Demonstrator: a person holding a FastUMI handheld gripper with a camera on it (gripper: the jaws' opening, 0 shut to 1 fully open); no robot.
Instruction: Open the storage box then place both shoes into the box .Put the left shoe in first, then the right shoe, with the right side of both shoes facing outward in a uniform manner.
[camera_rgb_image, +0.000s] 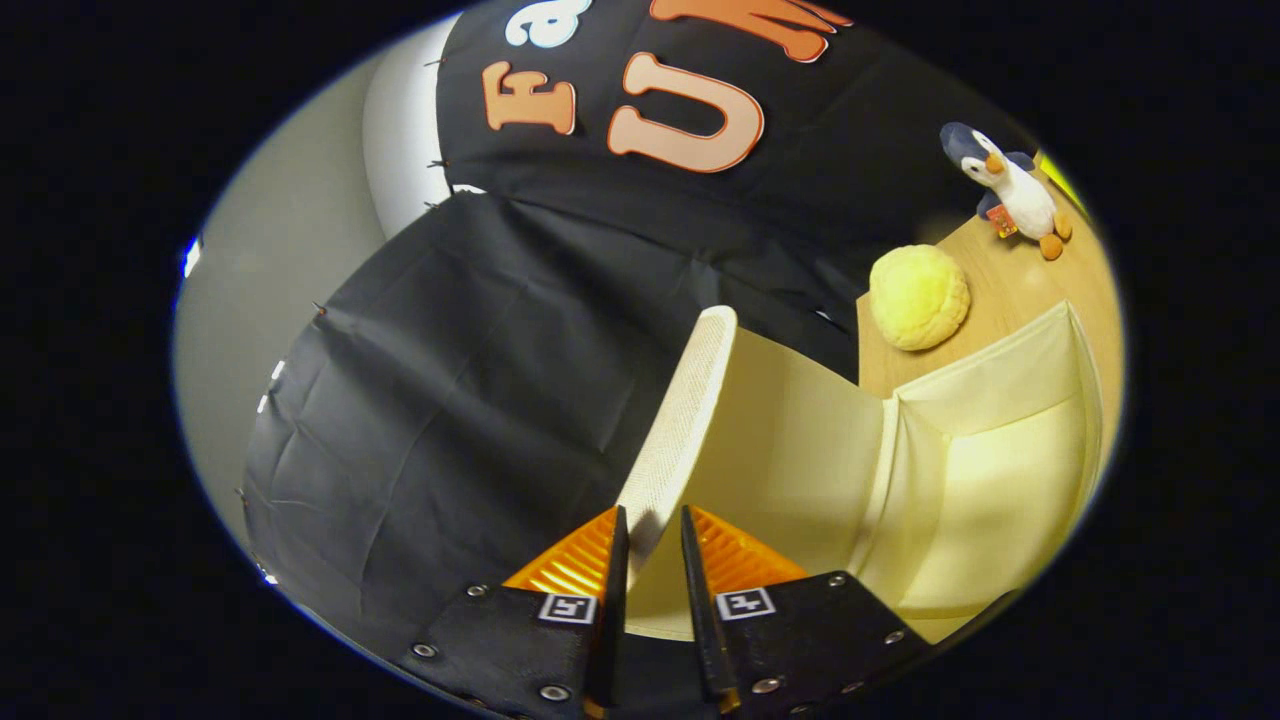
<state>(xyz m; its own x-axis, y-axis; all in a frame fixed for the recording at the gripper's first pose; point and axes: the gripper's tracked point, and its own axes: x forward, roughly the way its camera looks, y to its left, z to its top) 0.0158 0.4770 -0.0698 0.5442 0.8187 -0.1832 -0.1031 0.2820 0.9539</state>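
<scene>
We have the gripper (655, 540) pinching the lid (680, 420) of the storage box (1000, 480), box interior just ahead, rightward; the thin edge could slip free — lid would fall shut.

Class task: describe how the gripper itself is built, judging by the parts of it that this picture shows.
The gripper has two thin, flat fingers set close together. Behind each sits a ribbed, wedge-shaped piece. Each finger is mounted on a black plate fixed with round silver screws, and each plate carries a small square black-and-white marker. No cables or sleeve can be seen.
</scene>
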